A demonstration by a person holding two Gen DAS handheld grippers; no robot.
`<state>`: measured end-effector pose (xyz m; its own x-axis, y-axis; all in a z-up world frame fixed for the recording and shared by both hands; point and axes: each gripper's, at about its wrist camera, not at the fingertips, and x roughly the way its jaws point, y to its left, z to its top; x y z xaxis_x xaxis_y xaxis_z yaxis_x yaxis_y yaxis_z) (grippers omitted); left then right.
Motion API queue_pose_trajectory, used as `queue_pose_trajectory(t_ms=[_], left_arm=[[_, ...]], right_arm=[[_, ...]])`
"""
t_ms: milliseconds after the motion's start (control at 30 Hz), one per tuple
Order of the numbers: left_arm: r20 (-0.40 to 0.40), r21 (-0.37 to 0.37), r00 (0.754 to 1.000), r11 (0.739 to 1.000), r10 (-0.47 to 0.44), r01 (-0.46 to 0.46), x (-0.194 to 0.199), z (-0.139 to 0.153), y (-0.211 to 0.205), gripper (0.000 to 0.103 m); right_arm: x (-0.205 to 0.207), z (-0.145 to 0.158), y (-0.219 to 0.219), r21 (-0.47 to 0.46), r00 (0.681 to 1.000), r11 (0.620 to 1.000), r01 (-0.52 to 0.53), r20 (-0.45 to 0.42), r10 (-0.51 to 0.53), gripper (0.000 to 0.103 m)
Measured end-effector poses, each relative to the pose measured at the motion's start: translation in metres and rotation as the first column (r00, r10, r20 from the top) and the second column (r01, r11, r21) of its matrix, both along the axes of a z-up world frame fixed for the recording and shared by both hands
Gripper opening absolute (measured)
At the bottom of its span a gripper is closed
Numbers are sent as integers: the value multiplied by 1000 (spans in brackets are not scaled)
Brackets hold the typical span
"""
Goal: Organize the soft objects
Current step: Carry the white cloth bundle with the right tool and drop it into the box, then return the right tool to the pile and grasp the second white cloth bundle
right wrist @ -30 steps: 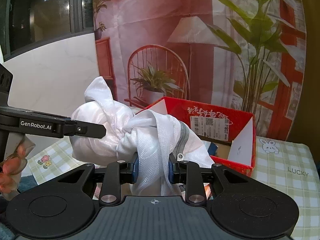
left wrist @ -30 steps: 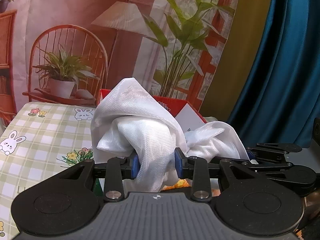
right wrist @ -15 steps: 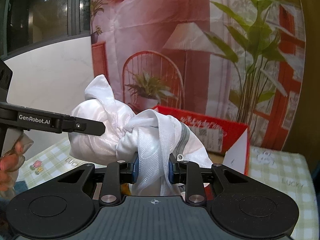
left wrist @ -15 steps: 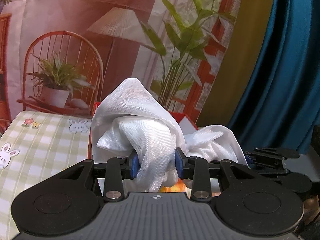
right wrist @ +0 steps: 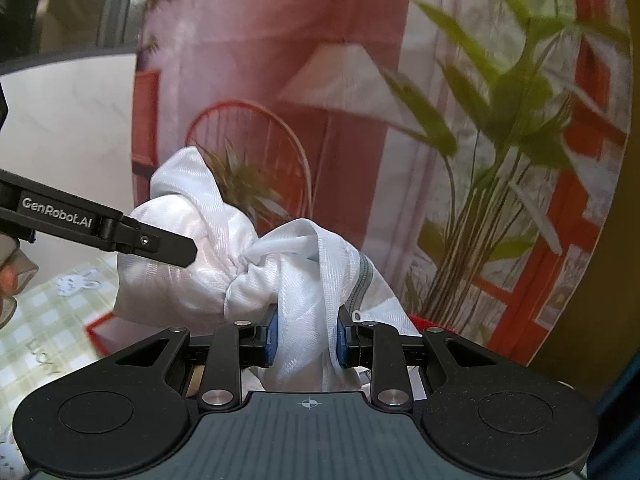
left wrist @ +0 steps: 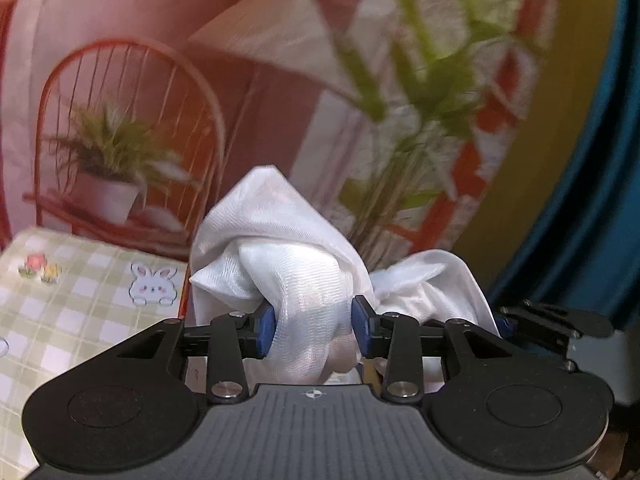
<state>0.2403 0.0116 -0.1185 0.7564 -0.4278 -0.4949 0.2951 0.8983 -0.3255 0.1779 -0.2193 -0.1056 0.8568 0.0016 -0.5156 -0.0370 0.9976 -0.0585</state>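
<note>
Both grippers' fingers (left wrist: 266,330) grasping white mesh bag (left wrist: 296,280); left just loosened; red box (right wrist: 104,330) beneath.

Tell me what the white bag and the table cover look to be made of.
Bag: thin white woven mesh, slightly sheer and glossy, with a grey zip; likely synthetic. Table cover: green-checked printed sheet with bunnies; cloth or plastic, too blurred to tell.

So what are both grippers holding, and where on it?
Both grip one white mesh laundry bag: left gripper on a bunched fold, right gripper on fabric beside the zipper.
</note>
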Motion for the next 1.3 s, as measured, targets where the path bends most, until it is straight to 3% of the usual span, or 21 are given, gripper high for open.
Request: queue_pose_trajectory(t_ms=[67,167,233,267,400,567,667,733,767,800,833,1033,1133,1300], left_arm=[[-48,-41,999,999,4,-6,16,-8,2,41],[-94,-46,996,999,5,-9,32,-17,1,41],[-115,-66,993,998,-3,-4,40,-22,1,41],[-123,-73,992,997,-8,-1,43,-23,1,41],[-131,-9,991,1000,-6,5,47,-31,-4,41],[-71,81,997,997,-13,18,36,-25,-11,44],[9,139,1000,990,-3,1,21,-14,-14,66],[71,163,997,986,27,-39,7,-6,-13,92],[105,158,994,986,44,-60,-1,-2,-12,98],[142,140,988,987,54,-74,-11,2,-9,103],[169,118,984,990,60,-80,-19,6,-5,103],[116,61,993,998,10,-17,-41,15,1,103],[108,67,994,997,25,-32,-57,11,7,103],[125,161,992,987,6,-26,-85,-3,12,103]], right_arm=[[15,-8,-3,-8,1000,1000,4,-27,-4,25],[35,-21,-7,-25,998,1000,11,-67,-13,21],[46,-29,-11,-38,996,999,13,-93,-17,6],[51,-34,-13,-46,994,999,18,-110,-23,4],[66,-51,-18,-50,982,998,40,-182,-48,4],[59,-57,-18,-10,980,999,46,-195,-47,6],[47,-54,-15,3,984,999,45,-170,-44,16],[37,-50,-13,13,989,998,57,-138,-55,24],[31,-48,-12,18,990,998,64,-124,-61,28],[26,-46,-11,20,992,997,72,-107,-69,40],[19,-44,-10,21,993,996,83,-87,-81,55],[-19,-36,-9,64,993,991,116,-19,-115,93],[-40,-32,-9,108,989,983,147,14,-149,103],[-75,-31,-2,173,975,961,216,18,-222,103]])
